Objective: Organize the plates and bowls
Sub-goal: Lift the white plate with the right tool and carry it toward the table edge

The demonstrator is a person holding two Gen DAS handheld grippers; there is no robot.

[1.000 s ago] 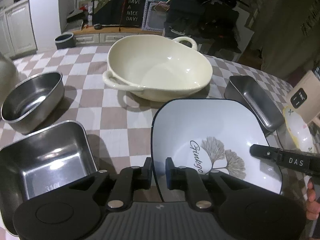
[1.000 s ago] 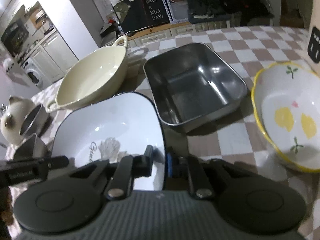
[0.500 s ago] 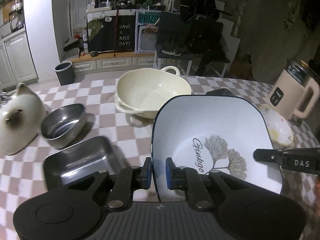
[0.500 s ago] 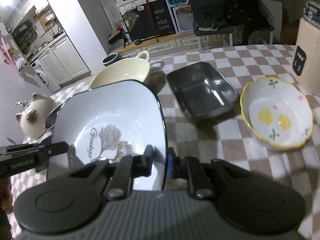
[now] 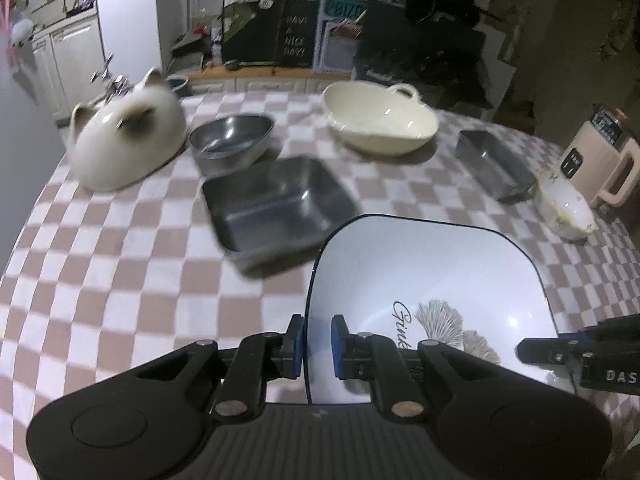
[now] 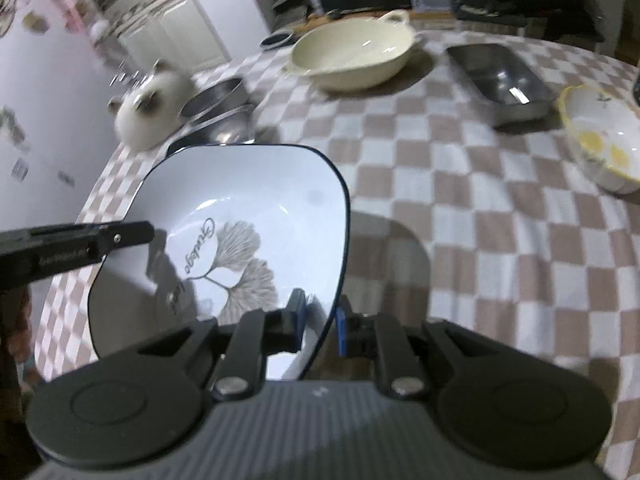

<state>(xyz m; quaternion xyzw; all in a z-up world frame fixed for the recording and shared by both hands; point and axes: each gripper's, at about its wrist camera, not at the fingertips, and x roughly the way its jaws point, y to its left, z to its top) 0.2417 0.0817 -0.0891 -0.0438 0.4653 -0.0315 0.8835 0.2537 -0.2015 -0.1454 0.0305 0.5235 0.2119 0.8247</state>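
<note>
I had my left gripper [image 5: 316, 350] clamped on the left edge of the square white plate [image 5: 432, 288], its blue pads set close on either side of the thin dark rim. My right gripper [image 6: 320, 320] pinched the opposite edge of the same plate the same way, so I held the plate between both tools, lifted above the checkered tablecloth [image 5: 120, 280] with its shadow on the cloth below. The plate carried a grey ginkgo-leaf print and cursive lettering on its face.

Just past the plate's far rim, in the left view, sat a square steel tray [image 5: 276, 208]. Behind that, a round steel bowl [image 5: 232, 136] stood beside a white cat-shaped ceramic piece [image 5: 128, 136] near the table's left edge. Off to the right, a yellow-rimmed bowl [image 6: 604, 140] with lemon shapes inside rested on the cloth, with a narrow steel loaf pan [image 6: 500, 76] just behind it. A beige appliance with a handle [image 5: 600, 160] stood at the table's right edge, near the yellow-rimmed bowl.

Farther back, near the table's middle rear, was the large cream serving bowl [image 5: 380, 120] with two loop handles. Beyond the table I saw white kitchen cabinets [image 5: 68, 52] at the left and a dark sign [image 5: 294, 40] with pale lettering against the back wall.
</note>
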